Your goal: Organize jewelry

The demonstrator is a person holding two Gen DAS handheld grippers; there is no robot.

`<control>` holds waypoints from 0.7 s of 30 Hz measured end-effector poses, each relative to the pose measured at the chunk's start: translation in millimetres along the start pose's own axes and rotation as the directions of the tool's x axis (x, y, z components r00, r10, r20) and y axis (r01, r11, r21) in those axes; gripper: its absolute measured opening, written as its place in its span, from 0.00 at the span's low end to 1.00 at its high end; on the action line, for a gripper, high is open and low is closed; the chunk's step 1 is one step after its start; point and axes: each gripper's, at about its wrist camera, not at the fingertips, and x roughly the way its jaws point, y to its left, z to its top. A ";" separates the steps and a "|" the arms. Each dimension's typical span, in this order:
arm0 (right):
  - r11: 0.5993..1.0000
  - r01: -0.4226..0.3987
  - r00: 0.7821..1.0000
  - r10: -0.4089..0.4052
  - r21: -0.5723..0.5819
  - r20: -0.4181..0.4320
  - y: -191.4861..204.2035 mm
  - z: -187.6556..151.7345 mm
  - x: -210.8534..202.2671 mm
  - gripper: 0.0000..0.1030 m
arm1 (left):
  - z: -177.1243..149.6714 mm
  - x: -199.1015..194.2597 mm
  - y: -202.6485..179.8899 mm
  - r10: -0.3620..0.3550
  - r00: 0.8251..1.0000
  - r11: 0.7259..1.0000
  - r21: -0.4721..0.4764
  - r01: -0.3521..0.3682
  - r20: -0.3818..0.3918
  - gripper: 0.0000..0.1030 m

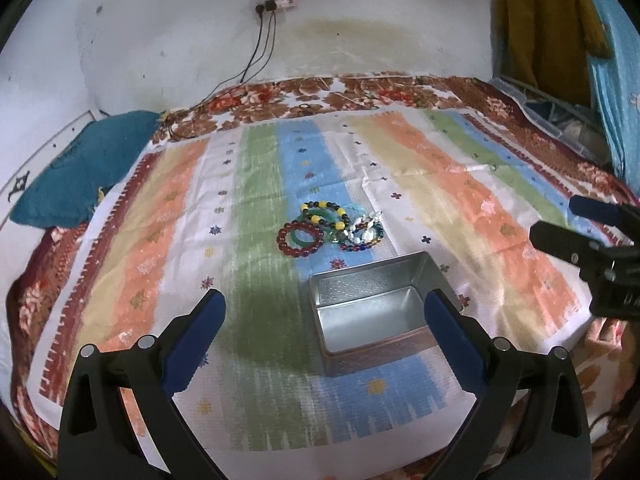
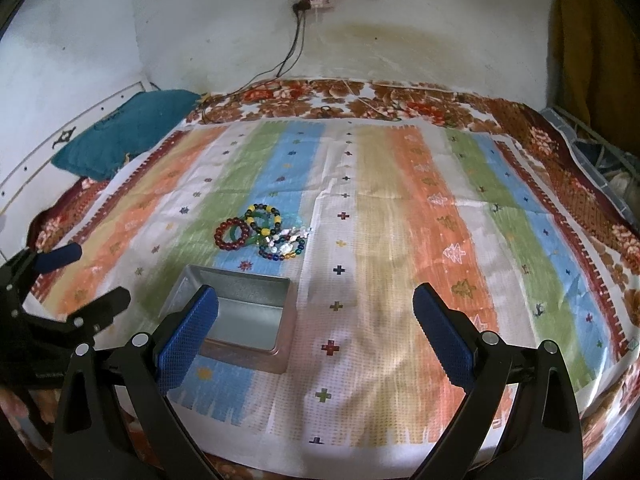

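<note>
A pile of beaded bracelets (image 1: 330,226) lies on a striped cloth: a dark red one (image 1: 300,239), a black-and-yellow one (image 1: 324,213), green rings and a white-and-blue beaded one (image 1: 365,234). The pile also shows in the right wrist view (image 2: 262,232). An open, empty metal tin (image 1: 372,314) sits just in front of it, and shows in the right wrist view (image 2: 240,316). My left gripper (image 1: 324,320) is open above the cloth, the tin near its right finger. My right gripper (image 2: 316,320) is open, right of the tin. Both are empty.
The striped cloth (image 2: 400,240) covers a bed with a floral sheet (image 1: 360,92). A teal pillow (image 1: 80,168) lies at the far left. Cables run from a wall socket (image 1: 276,2) down to the bed. Fabric hangs at the right (image 1: 540,20).
</note>
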 end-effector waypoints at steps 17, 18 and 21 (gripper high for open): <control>1.000 0.017 0.999 -0.017 -0.004 -0.032 -0.2 0.3 8.7 0.96 | 0.5 6.6 1.3 -0.004 1.000 1.000 -0.011 0.004 -0.021 0.95; 1.000 0.020 0.999 -0.020 0.001 -0.030 -0.7 -0.1 8.8 0.96 | 0.4 6.6 1.0 -0.003 1.000 1.000 -0.012 0.003 -0.021 0.95; 1.000 0.024 0.999 -0.023 0.020 -0.033 -4.0 0.0 11.8 0.96 | 0.1 7.4 0.5 0.010 1.000 1.000 -0.010 -0.010 -0.025 0.95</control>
